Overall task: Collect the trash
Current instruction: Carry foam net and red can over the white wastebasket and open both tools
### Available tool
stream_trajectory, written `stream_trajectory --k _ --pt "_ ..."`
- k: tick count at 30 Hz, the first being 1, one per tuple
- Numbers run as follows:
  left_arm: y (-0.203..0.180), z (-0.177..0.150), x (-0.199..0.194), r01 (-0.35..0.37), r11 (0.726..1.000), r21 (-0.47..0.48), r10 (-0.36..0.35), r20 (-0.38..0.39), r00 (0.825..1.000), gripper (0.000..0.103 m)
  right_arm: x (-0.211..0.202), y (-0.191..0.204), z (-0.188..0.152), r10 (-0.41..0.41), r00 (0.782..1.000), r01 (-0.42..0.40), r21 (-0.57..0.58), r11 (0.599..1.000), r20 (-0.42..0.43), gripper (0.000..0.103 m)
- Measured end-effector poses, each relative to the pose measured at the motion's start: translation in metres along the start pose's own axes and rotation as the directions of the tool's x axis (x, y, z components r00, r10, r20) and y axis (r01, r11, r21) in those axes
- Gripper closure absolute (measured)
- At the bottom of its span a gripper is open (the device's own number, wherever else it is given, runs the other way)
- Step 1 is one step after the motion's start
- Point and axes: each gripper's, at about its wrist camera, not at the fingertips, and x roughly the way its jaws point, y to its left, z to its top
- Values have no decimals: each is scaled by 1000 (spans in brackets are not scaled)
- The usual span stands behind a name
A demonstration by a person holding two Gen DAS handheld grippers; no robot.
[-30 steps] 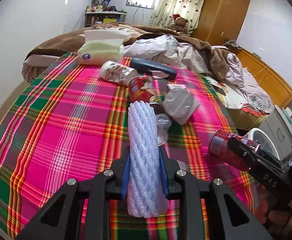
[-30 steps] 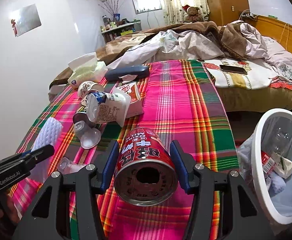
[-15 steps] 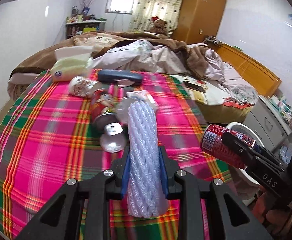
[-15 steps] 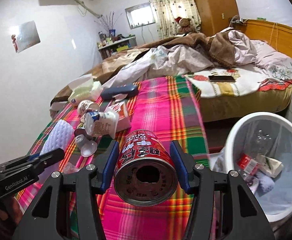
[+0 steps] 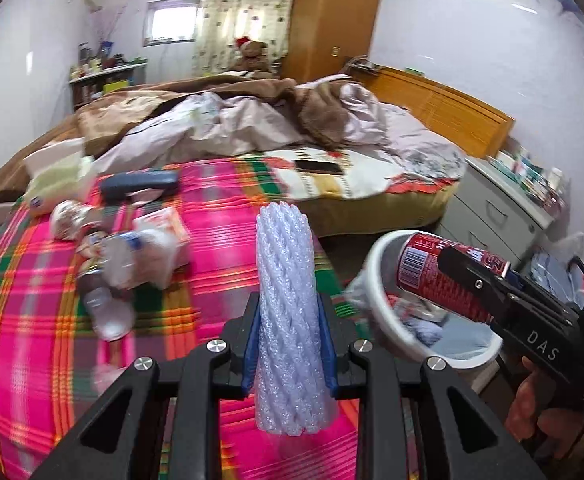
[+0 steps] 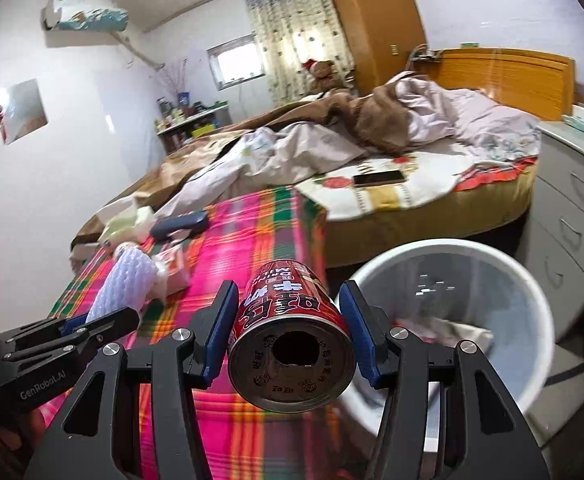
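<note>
The left gripper [image 5: 288,344] clamps a white foam sleeve [image 5: 286,300]. The right gripper [image 6: 288,332] grips a red can [image 6: 292,332] beside the white bin [image 6: 492,280].

White walls; a small bright window [image 5: 174,22] and curtain [image 5: 248,8] far off, a wooden wardrobe [image 5: 334,16] right of them, a bed [image 5: 420,152] with wooden headboard [image 5: 440,102].

Both tongs were black angular plastic with blue pads and silver screw heads; the left tongs [image 5: 290,344] bore "GenRobot.AI" in white lettering; the right tongs [image 6: 288,336] bore "DAS"; a hand [image 5: 540,404] gripped the handle.
</note>
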Motion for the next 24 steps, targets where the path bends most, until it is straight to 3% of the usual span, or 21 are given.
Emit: stream_trajectory --k 12,24 --pt "-77 9 36 148 984 99 -143 -56 988 76 -9 -65 -2 -149 989 150 73 986 -13 49" --pt "-124 5 72 192 970 150 -173 -132 976 76 5 -103 -14 -222 969 232 92 968 -105 49"
